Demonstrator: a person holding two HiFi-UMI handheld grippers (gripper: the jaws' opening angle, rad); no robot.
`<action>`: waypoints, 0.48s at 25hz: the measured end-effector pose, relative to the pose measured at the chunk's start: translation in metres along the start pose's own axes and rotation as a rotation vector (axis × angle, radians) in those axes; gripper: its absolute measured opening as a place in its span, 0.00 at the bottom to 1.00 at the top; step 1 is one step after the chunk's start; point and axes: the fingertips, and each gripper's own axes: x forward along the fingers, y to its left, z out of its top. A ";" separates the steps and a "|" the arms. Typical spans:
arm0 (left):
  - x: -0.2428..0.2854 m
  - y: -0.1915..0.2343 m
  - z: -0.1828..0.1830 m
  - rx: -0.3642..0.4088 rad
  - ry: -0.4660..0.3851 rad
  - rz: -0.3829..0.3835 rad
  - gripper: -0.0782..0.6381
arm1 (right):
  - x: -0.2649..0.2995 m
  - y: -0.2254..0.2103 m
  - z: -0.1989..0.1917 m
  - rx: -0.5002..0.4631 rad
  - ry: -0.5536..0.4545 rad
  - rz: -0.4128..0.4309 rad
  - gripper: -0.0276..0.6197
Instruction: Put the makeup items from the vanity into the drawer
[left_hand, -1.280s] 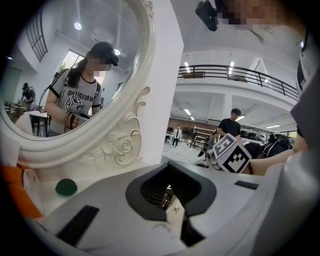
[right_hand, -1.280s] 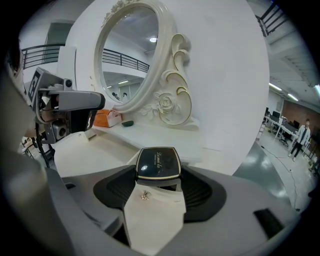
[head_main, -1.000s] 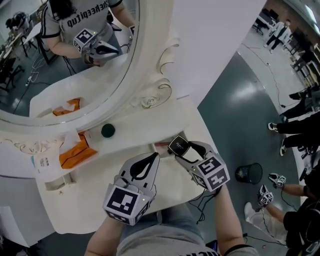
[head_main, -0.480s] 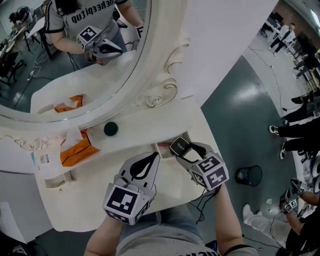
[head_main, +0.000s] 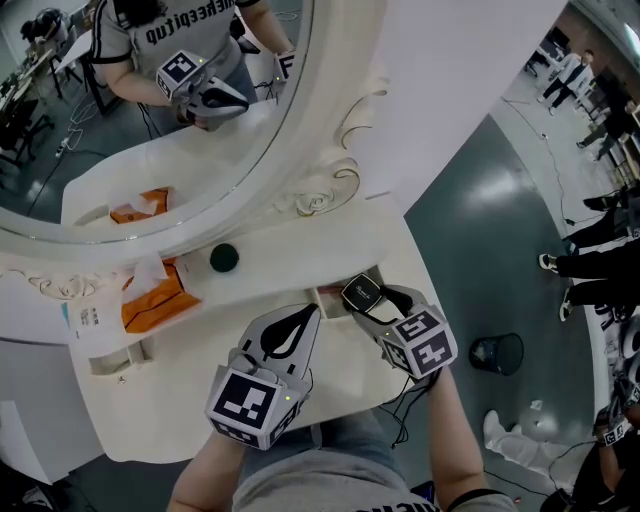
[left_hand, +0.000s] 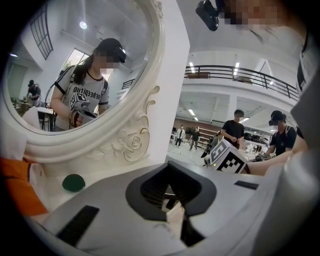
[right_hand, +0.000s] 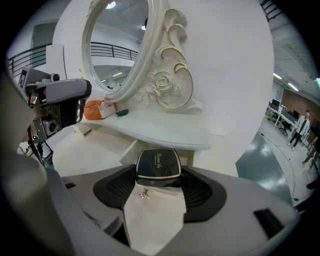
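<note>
Compact (right_hand: 158, 162) sat clamped in the right gripper (head_main: 362, 298), open drawer (head_main: 326, 294) just ahead, likely for dropping in; left gripper (head_main: 306, 314) hung closed, empty.

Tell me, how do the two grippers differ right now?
The right gripper is shut on a black compact. The left gripper is shut too, but with nothing between its jaws. In the head view the left gripper sits nearer the person and leans right, while the right gripper leans left. Both carry a cube with square markers and hover over the white vanity.
</note>
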 end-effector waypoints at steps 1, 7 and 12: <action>0.000 0.000 0.001 0.001 0.001 0.001 0.16 | 0.000 0.000 0.000 0.000 0.000 -0.001 0.52; -0.001 0.004 0.000 0.000 -0.003 0.005 0.16 | 0.004 0.000 0.002 0.003 -0.005 -0.008 0.52; 0.000 0.006 0.000 -0.008 -0.006 0.007 0.16 | 0.005 -0.001 0.004 0.005 -0.012 -0.013 0.52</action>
